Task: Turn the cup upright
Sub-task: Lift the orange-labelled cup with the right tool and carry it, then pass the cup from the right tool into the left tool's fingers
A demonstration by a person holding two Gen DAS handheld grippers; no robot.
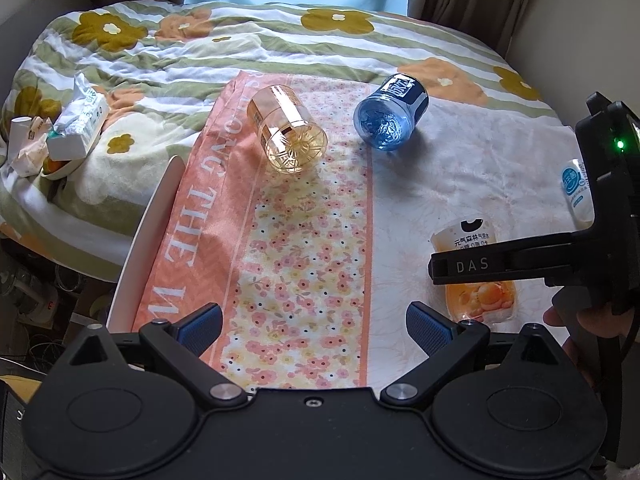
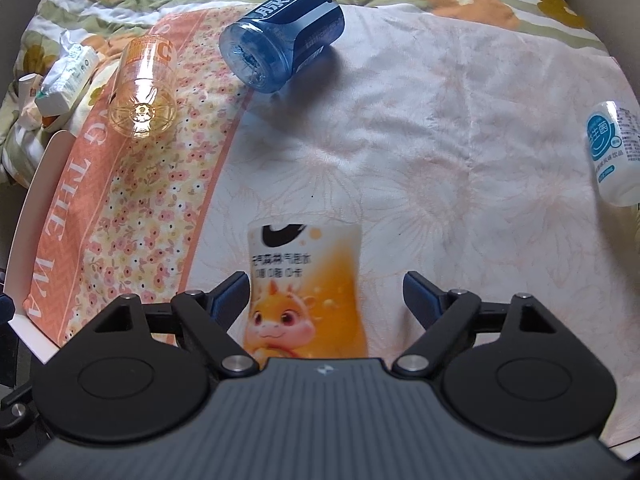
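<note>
**Closing in on a tipped orange-label cup with the right claw**

Looking along the right claw (image 2: 324, 282): spread wide, pinching nothing, straddling the orange-label cup (image 2: 306, 276). Apparently lying on its side on the pale cloth (image 2: 440, 140), cartoon print facing up, far end pointing toward the bed, near end hidden under the claw body. Mouth end not identifiable from either view. Sitting left of centre in the gap: left pad (image 2: 234, 286) just beside or perhaps touching the cup wall, right pad (image 2: 416, 290) clearly apart.

Judged best for the grasp:
- Nudge the claw a little to the left first, to centre the cup before closing.
- Squeeze gently across the middle of the body. Likely thin plastic, easy to dent or to squirt out sideways.
- Lift clear of the soft cloth, then roll the wrist until the base points down.
- Set down on a flat patch and release only once steady. Soft bedding underneath, so some risk of toppling again.

Left claw (image 1: 314, 312): also spread and empty, above the floral cloth (image 1: 304, 260), well apart from the orange-label cup and to its left.

Farther back, also on their sides: an amber clear cup (image 1: 286, 132) and a blue cup (image 1: 390, 114). Far right: a white bottle (image 2: 614, 156).
</note>
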